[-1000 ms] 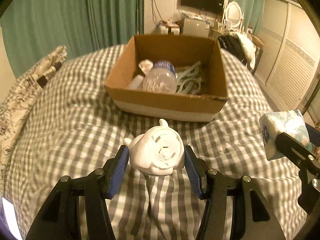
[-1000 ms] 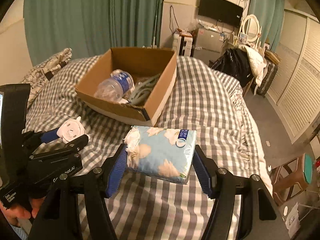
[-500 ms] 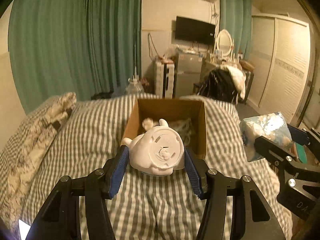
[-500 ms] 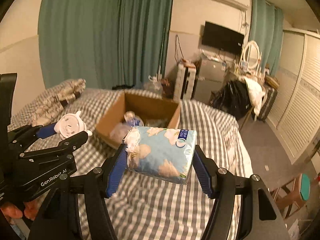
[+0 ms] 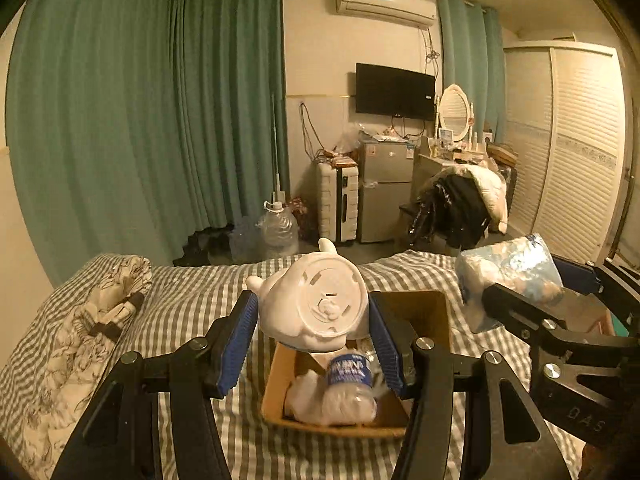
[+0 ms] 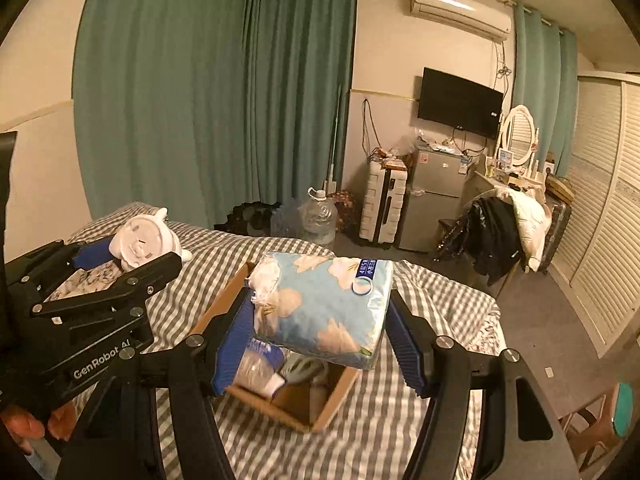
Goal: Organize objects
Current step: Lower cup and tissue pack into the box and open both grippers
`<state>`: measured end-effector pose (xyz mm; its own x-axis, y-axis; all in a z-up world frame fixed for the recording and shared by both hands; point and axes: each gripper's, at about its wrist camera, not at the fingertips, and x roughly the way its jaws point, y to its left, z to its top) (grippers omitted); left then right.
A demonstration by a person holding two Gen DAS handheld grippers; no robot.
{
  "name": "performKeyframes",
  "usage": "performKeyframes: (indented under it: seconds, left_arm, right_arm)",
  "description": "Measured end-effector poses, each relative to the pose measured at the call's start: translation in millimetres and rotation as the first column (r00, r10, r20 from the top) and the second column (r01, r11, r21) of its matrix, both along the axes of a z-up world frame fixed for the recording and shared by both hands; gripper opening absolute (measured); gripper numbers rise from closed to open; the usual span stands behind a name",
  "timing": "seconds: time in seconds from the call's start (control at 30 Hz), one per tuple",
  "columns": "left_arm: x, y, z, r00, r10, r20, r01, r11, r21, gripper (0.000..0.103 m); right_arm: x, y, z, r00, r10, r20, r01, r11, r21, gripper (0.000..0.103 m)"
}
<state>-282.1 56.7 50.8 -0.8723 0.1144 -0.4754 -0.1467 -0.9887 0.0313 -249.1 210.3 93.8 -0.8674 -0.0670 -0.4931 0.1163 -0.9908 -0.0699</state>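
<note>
The task looks partly done: the cardboard box (image 5: 416, 304) on the checked bed (image 5: 192, 312) already holds a plastic water bottle (image 5: 348, 384) and some pale and grey-green items that are too cramped to name, while two more things are in the air and not yet put away. The left gripper (image 5: 314, 320) has its fingers (image 5: 236, 340) pinching a white piggy bank (image 5: 312, 308), turned so its round base faces the camera, held above the near end of the box. The right gripper (image 6: 320, 332) has its fingers (image 6: 236, 344) pinching a blue flowered tissue pack (image 6: 324, 304) by its short ends, and it hangs over the box opening too. Judging from this, both items are lined up for dropping in; what remains is lowering each and releasing it. The box is fairly full, so the tissue pack may have to rest on top of the bottle. Beyond a patterned pillow (image 5: 80, 340), no other loose item shows on the bed
</note>
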Motion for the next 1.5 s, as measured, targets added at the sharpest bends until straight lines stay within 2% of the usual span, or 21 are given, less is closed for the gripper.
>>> performKeyframes:
  seconds: [0.13, 0.4, 0.63, 0.8, 0.9, 0.93, 1.0, 1.17, 1.3, 1.43, 1.5]
  left_arm:
    - [-30.9, 1.2, -23.4, 1.000, 0.001, 0.020, 0.000, 1.000, -0.016, 0.057]
    - [-80.7, 2.4, -87.1, 0.991, -0.022, 0.129, 0.025, 0.999, -0.020, 0.057]
    - [-98.9, 5.1, -120.9, 0.976, -0.048, 0.214, 0.055, 0.998, -0.029, 0.057]
    - [-102.1, 10.0, -125.9, 0.973, -0.069, 0.222, 0.077, 0.997, -0.026, 0.061]
    - [-96.2, 10.4, -123.5, 0.978, -0.063, 0.199, 0.071, 0.997, -0.031, 0.087]
    - [-94.0, 9.0, -121.5, 0.981, -0.057, 0.185, 0.065, 0.997, -0.032, 0.092]
    - [-87.0, 6.5, -114.9, 0.987, -0.033, 0.155, 0.040, 0.998, -0.043, 0.094]
    - [-69.1, 3.0, -84.0, 0.996, -0.016, 0.089, 0.021, 0.998, -0.060, 0.098]
    - [-41.8, -0.6, -44.8, 1.000, -0.012, -0.007, 0.012, 0.998, -0.060, 0.103]
    - [-7.8, -6.1, -7.0, 0.997, -0.004, -0.081, 0.001, 0.999, -0.047, 0.103]
    - [3.5, -8.8, 6.3, 0.995, 0.004, -0.098, -0.009, 0.999, -0.047, 0.103]
  right_arm:
    - [-41.6, -6.7, -15.3, 1.000, 0.005, 0.026, -0.005, 1.000, 0.007, 0.064]
    - [-110.1, -4.2, -63.5, 0.994, -0.006, 0.108, 0.004, 1.000, 0.024, 0.064]
    - [-133.9, 4.4, -104.5, 0.985, -0.023, 0.172, 0.025, 1.000, -0.010, 0.064]
    - [-139.8, 11.0, -107.1, 0.986, -0.030, 0.161, 0.036, 0.999, -0.035, 0.068]
    - [-137.4, 16.3, -106.1, 0.989, -0.033, 0.145, 0.044, 0.996, -0.077, 0.078]
    - [-135.6, 18.2, -103.9, 0.990, -0.038, 0.137, 0.050, 0.995, -0.086, 0.080]
    - [-130.5, 19.8, -98.6, 0.992, -0.051, 0.117, 0.062, 0.994, -0.088, 0.085]
    - [-108.7, 20.2, -70.9, 0.994, -0.088, 0.062, 0.093, 0.993, -0.079, 0.089]
    - [-81.2, 18.9, -33.7, 0.994, -0.113, -0.007, 0.113, 0.992, -0.056, 0.094]
    - [-44.1, 21.5, 5.2, 0.987, -0.135, -0.085, 0.132, 0.990, -0.044, 0.102]
    - [-23.6, 21.7, 21.9, 0.981, -0.149, -0.122, 0.146, 0.989, -0.036, 0.103]
